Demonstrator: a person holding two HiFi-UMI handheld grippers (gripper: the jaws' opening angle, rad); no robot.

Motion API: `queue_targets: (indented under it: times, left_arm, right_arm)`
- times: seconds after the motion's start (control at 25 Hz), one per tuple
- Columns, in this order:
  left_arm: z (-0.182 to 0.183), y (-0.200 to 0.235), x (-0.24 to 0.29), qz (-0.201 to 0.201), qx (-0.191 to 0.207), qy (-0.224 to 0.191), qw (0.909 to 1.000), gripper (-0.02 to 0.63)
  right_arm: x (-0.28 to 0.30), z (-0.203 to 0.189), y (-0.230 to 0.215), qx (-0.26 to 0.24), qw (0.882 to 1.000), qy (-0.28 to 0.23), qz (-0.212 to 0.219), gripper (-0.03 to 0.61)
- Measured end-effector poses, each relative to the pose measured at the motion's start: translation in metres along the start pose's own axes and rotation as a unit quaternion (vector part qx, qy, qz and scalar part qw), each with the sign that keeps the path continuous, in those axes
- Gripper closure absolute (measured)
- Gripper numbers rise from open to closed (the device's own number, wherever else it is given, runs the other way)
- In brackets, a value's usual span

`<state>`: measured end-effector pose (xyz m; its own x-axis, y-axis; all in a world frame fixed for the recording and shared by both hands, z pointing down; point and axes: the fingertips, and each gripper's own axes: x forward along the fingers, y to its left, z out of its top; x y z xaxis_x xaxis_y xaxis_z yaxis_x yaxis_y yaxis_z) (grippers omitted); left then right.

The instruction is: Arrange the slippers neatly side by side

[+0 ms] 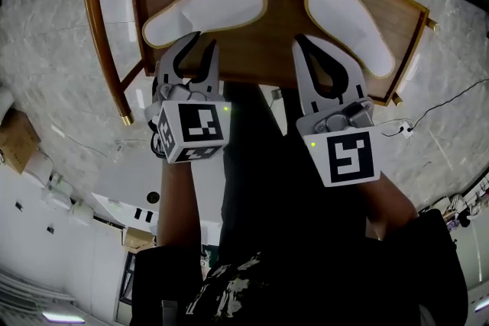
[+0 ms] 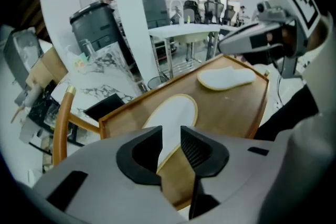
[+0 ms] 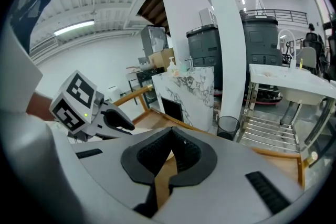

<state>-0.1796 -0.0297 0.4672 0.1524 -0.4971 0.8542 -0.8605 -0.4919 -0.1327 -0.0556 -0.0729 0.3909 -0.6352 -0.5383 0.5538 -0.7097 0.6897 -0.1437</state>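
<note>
Two white slippers with tan edging lie on a wooden table with a raised rim. The left slipper lies slantwise near the table's left side. The right slipper slants the other way near the right side. They are well apart, with bare wood between them, and not parallel.

The left gripper points steeply down at the near end of the left slipper, its jaws spread with a clear gap. In the left gripper view the slipper's white sole shows through that gap beyond the pads. The pads do not seem to press on it, though the angle leaves it unclear whether a tip touches.

The right gripper hangs over the table's near edge, just short of the right slipper, its jaws pressed together with nothing between them. Only a strip of wood shows below them in its own view.

Pale marble floor surrounds the table.
</note>
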Motion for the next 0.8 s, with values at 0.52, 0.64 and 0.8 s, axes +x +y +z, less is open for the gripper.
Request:
queue_targets:
  times: [0.52, 0.64, 0.8]
  left_arm:
    - [-0.008, 0.002, 0.036, -0.018, 0.117, 0.067, 0.9906, 0.431]
    - [-0.006, 0.007, 0.042, -0.01, 0.155, 0.08, 0.9847, 0.431]
    - [-0.007, 0.012, 0.051, -0.011, 0.178, 0.098, 0.9791, 0.431]
  right_arm:
    - [-0.005, -0.011, -0.001, 0.009, 1.0, 0.013, 0.001, 0.58]
    - [-0.003, -0.013, -0.002, 0.011, 1.0, 0.015, 0.0, 0.58]
    - [0.001, -0.011, -0.003, 0.015, 1.0, 0.011, -0.002, 0.58]
